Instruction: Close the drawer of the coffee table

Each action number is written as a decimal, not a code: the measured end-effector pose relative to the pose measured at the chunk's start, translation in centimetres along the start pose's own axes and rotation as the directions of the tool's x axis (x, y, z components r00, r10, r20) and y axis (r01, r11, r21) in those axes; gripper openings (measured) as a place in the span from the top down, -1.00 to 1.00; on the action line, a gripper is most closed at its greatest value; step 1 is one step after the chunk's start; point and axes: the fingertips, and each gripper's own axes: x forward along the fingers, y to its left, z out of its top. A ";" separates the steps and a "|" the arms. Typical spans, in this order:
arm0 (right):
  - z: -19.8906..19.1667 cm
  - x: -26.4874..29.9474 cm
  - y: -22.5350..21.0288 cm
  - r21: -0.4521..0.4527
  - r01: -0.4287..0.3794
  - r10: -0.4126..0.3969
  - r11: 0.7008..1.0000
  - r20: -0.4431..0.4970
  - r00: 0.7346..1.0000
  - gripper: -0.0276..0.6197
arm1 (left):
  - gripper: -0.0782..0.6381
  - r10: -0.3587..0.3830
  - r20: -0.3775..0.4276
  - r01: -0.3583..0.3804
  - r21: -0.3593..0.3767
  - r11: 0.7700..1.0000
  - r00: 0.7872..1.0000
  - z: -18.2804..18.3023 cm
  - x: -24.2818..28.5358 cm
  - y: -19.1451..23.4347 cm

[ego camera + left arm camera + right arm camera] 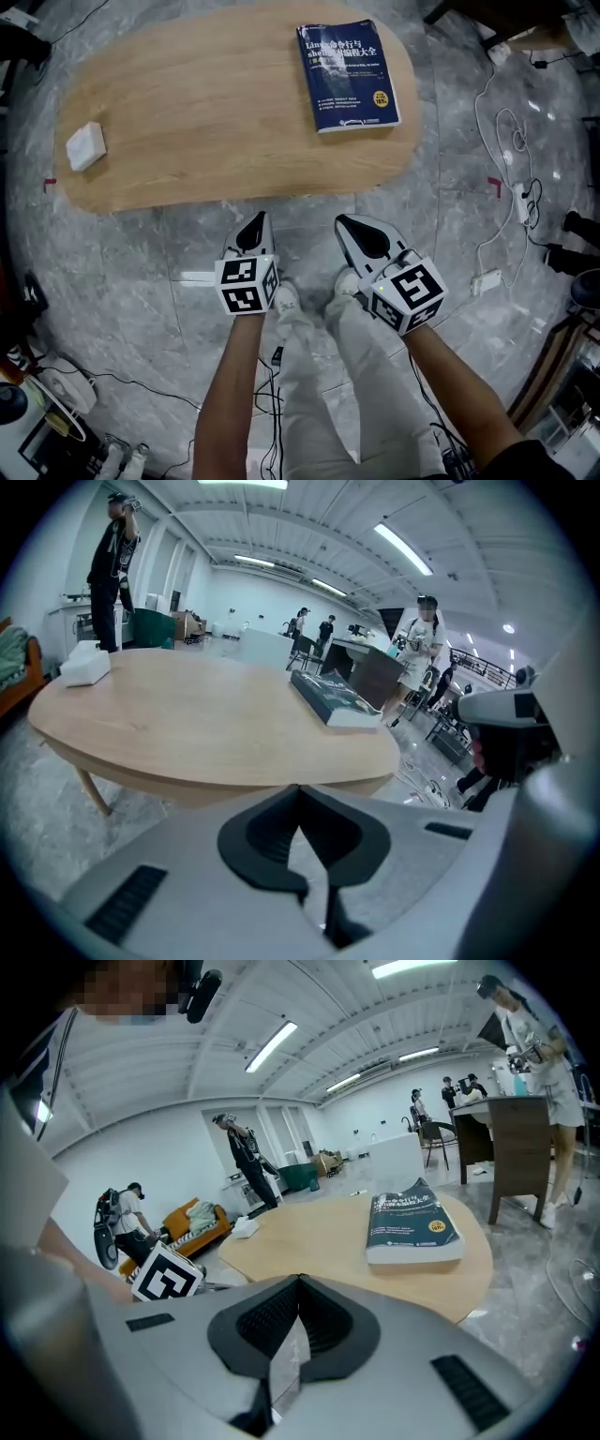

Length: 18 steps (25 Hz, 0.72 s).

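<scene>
The oval wooden coffee table (206, 122) fills the top of the head view, and no drawer front shows along its near edge in any view. My left gripper (260, 219) hovers just short of that edge, jaws shut and empty. My right gripper (341, 221) sits beside it to the right, also shut on nothing. In the left gripper view the shut tips (298, 789) point at the table's rim (234, 785). In the right gripper view the closed tips (300, 1281) face the tabletop (309, 1232) from slightly above.
A dark blue book (347, 75) lies on the table's right end and a white box (85, 145) on its left end. White cables and a power strip (521, 201) trail over the marble floor at right. The person's legs (309, 375) stand below the grippers. Several people stand in the room behind.
</scene>
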 end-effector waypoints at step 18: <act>9.3 -6.4 4.8 -0.052 0.022 -0.019 0.998 0.054 0.998 0.88 | 0.77 -0.036 0.113 0.037 -0.006 0.999 0.993 9.0 -11.5 -3.9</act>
